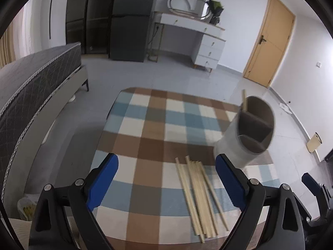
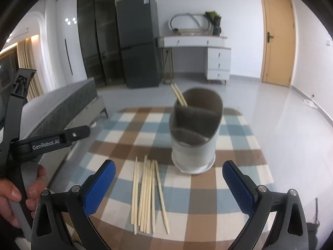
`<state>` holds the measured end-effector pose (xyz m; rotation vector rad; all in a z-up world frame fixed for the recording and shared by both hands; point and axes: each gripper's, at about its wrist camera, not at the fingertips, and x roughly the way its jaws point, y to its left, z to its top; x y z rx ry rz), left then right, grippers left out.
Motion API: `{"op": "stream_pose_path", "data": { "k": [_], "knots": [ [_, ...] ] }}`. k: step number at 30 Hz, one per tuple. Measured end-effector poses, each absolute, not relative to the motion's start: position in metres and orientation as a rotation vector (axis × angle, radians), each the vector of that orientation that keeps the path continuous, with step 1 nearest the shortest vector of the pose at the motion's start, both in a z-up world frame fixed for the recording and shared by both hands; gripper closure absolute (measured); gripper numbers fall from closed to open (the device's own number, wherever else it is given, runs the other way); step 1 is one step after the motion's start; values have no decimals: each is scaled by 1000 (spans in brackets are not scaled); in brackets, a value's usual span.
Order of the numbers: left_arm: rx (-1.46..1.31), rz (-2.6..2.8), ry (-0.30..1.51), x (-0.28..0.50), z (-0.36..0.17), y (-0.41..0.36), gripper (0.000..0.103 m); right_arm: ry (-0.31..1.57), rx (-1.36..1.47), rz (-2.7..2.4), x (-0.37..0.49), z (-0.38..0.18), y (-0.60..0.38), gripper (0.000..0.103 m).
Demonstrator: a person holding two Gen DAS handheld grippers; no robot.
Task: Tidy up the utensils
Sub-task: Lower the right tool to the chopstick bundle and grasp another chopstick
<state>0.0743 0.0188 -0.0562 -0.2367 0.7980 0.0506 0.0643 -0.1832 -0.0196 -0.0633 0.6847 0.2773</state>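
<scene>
Both hand-held grippers — left (image 1: pixel 166 185), right (image 2: pixel 169 185) — spread wide, empty, above loose chopsticks (image 2: pixel 148 195); light, stiff, slippery — pinch mid-length.

The walls (image 2: pixel 239 10) were white and the floor (image 2: pixel 281 112) was pale, glossy tile. A tan wooden door (image 2: pixel 277 37) stood at the right of the far wall. A white desk (image 2: pixel 197 41) with drawers stood against that wall, with a dark plant (image 2: pixel 213 19) on top. A dark fridge (image 2: pixel 138 41) stood left of the desk, beside a tall black cabinet (image 2: pixel 93 37). A grey bed (image 1: pixel 31 79) lay at the left. Curtains (image 2: pixel 26 62) hung at far left.
</scene>
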Motion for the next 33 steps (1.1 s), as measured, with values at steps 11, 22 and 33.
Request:
{"op": "stream_pose_path", "data": {
  "k": [11, 22, 33],
  "knots": [
    [-302, 153, 914, 97, -86, 47, 12, 910, -265, 223, 115, -90, -154, 13],
    [-394, 186, 961, 99, -89, 64, 12, 1081, -308, 258, 161, -144, -131, 48],
    [-454, 241, 994, 101, -93, 80, 12, 1121, -397, 263, 173, -158, -116, 59]
  ]
}}
